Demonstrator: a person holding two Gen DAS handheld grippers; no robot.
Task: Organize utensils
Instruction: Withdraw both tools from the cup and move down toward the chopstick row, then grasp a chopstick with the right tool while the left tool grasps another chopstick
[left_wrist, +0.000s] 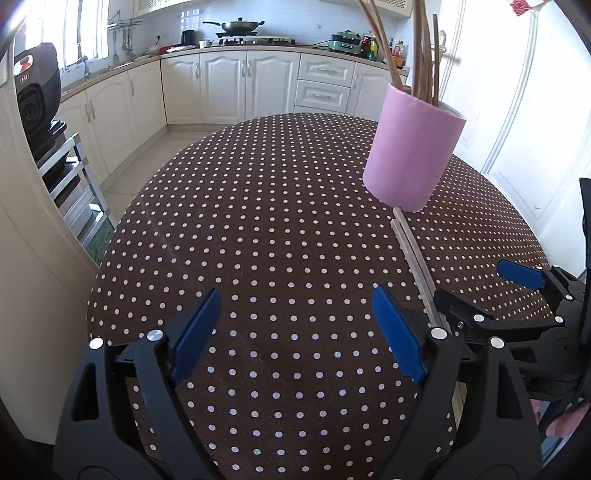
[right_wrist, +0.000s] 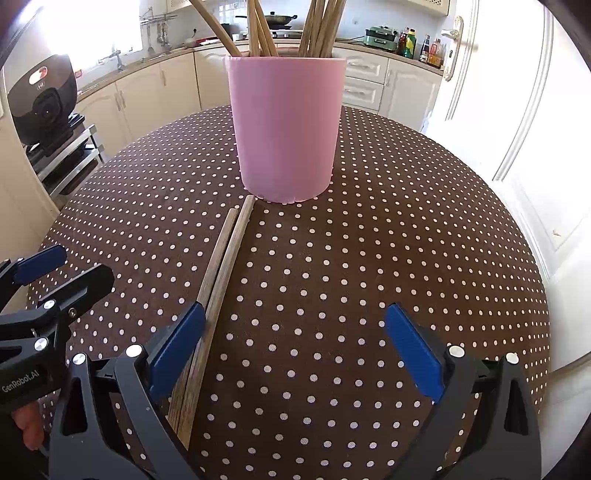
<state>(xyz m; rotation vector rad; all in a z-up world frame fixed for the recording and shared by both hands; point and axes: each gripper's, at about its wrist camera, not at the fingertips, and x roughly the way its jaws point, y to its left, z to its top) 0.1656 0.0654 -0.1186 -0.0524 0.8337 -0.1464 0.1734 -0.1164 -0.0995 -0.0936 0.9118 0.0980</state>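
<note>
A pink holder (right_wrist: 284, 129) (left_wrist: 412, 147) full of wooden chopsticks (right_wrist: 317, 29) stands on the round dotted table (right_wrist: 369, 258). Two loose chopsticks (right_wrist: 221, 273) (left_wrist: 415, 254) lie side by side on the cloth, their far tips near the holder's base. My right gripper (right_wrist: 295, 347) is open, low over the table, and its left blue pad (right_wrist: 177, 347) is just beside the pair, which lies mostly outside the jaws. My left gripper (left_wrist: 299, 332) is open over bare cloth, left of the chopsticks. Each gripper shows in the other's view, the right gripper (left_wrist: 480, 291) and the left gripper (right_wrist: 48, 277).
Kitchen cabinets and a counter with a wok (left_wrist: 240, 26) run behind the table. A black appliance on a metal rack (right_wrist: 44, 107) stands at the left. A white door (right_wrist: 517, 110) is on the right. A hand (right_wrist: 26, 424) holds the left gripper's handle.
</note>
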